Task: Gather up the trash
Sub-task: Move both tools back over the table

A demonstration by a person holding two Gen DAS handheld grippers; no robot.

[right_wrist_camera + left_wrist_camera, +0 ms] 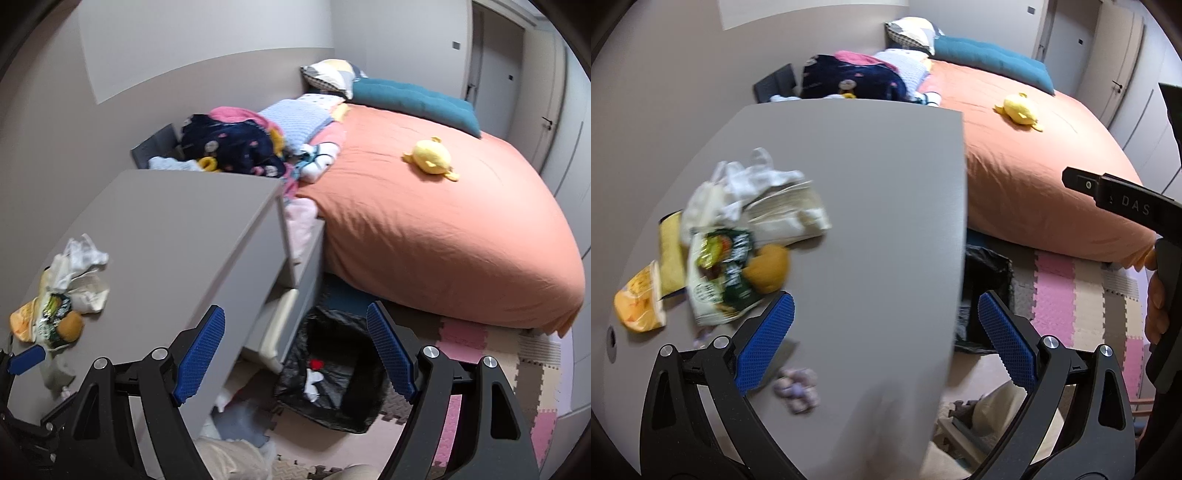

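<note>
A pile of trash lies on the grey desk at its left: crumpled white tissue, a cream bag, a green snack wrapper, an orange lump and a yellow packet. A small purple wad lies near my left gripper, which is open and empty over the desk's near edge. My right gripper is open and empty, above a bin with a black liner on the floor. The bin holds a red and a white scrap. The pile also shows in the right wrist view.
A bed with an orange cover stands to the right, with a yellow plush toy, a teal cushion and heaped clothes. Desk drawers face the bed. Pink and beige foam mats cover the floor.
</note>
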